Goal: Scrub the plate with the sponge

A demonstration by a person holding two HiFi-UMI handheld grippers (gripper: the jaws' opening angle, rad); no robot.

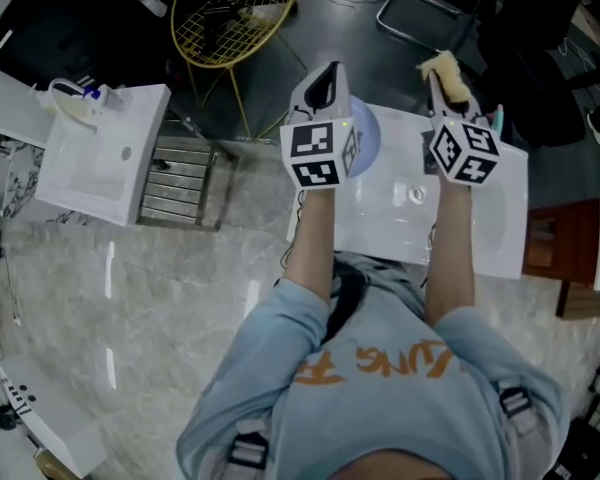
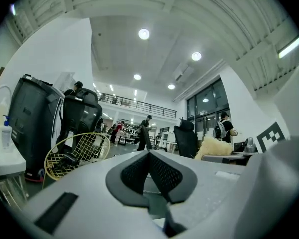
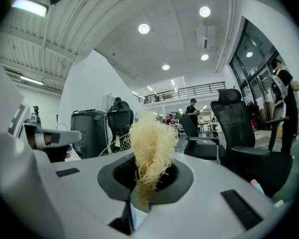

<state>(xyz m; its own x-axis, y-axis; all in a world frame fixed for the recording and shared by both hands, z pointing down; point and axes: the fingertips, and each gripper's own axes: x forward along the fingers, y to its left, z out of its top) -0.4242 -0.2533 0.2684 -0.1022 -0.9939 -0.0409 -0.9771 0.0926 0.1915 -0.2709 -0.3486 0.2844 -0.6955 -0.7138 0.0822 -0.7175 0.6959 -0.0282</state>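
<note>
Both grippers are raised level above a white sink unit [image 1: 500, 238]. My right gripper [image 1: 442, 83] is shut on a pale yellow, stringy sponge [image 1: 445, 68]; in the right gripper view the sponge [image 3: 150, 143] sticks up from between the jaws of that gripper [image 3: 147, 176]. My left gripper [image 1: 327, 73] is shut, and in the left gripper view its dark pads [image 2: 162, 171] meet with nothing between them. A pale blue plate [image 1: 368, 138] shows just behind the left gripper's marker cube, over the sink unit; I cannot tell whether it rests there. The plate is in neither gripper view.
A second white sink unit [image 1: 100, 158] with a small bottle [image 1: 90, 95] stands to the left, a slatted metal rack [image 1: 180, 183] beside it. A yellow wire basket chair [image 1: 235, 13] is beyond. Black office chairs [image 3: 239, 128] and dark bins [image 2: 35, 118] stand ahead, people far off.
</note>
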